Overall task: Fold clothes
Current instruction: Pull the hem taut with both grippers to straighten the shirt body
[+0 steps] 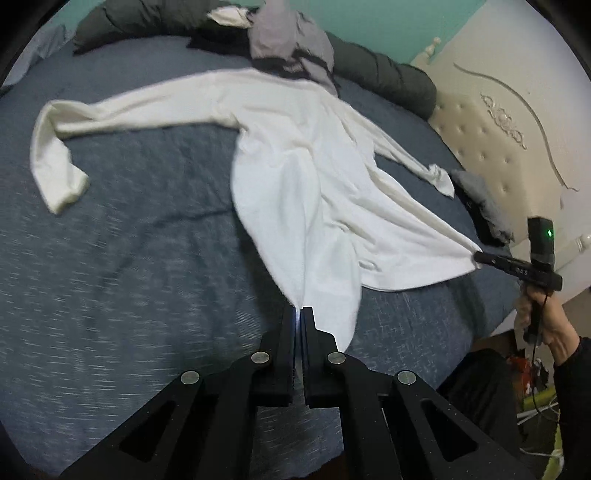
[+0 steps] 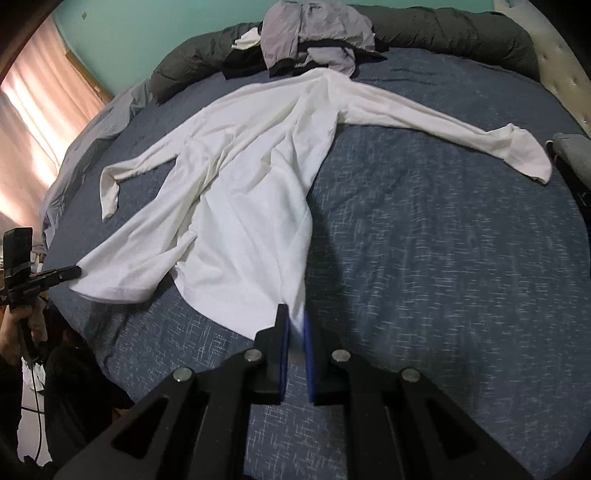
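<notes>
White shirt (image 1: 295, 155) lies spread on the blue bed (image 1: 129, 221), hem nearest both claws, collar at the far end. Left claw (image 1: 298, 314) is clamped on one hem corner, fabric pinched between its tips. Right claw (image 2: 294, 325) is clamped on the other hem corner; from the left view it shows side-on (image 1: 480, 256) with the cloth pulled taut to it. Hem is raised off the bed between the two grips.

Key relation: shirt's long axis runs straight away from the claws, hem to collar. So any fold of hem toward collar goes forward along that axis, both hands together. Neither hand looks nearer; each has its own corner.

Sleeves are stretched out to either side, one cuff (image 1: 59, 184) bent back, the other (image 2: 532, 158) near a grey item at the bed edge.

Far end: grey garment (image 2: 314, 37) in a heap touching the collar, dark rolled duvet (image 2: 443, 26) behind it. No containers in view.
</notes>
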`<state>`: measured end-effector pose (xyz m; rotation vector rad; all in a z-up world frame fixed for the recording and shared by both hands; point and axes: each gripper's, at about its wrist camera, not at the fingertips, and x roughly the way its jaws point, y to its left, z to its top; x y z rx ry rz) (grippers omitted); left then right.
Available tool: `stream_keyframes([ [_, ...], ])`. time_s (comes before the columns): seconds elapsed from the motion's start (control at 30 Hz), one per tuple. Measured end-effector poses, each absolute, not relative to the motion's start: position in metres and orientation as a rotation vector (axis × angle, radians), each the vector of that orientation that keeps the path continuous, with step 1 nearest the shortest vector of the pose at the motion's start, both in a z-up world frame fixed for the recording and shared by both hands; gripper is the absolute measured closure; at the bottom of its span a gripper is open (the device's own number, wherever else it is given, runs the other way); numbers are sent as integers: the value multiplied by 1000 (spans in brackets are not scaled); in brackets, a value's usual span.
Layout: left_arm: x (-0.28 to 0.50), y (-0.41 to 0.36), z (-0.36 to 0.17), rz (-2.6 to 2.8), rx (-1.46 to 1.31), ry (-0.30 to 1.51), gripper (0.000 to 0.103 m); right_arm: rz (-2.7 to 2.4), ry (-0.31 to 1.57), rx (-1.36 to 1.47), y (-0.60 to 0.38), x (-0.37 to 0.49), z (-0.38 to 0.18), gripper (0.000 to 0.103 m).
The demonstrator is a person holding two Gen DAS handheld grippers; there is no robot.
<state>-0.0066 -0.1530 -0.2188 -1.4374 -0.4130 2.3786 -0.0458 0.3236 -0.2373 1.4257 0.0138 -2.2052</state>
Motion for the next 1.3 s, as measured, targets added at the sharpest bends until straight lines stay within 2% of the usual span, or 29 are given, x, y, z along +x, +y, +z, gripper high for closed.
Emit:
stream_keyframes([
  [0.47, 9, -212, -192, 2431, -1459, -382, 101, -2222, 12, 1401, 359, -33, -212, 97],
  [0.73, 24, -226, -210, 2398, -1496, -465, 101, -2164, -2, 1428, 368, -12, -229, 97],
  [1.07, 33, -221, -271, 2337, -1648, -476, 101, -2121, -65, 1548, 373, -2, -286, 97],
  [1.3, 37, -224, -274, 2347, -1646, -483, 101, -2113, -69, 1554, 373, 0, -291, 97],
])
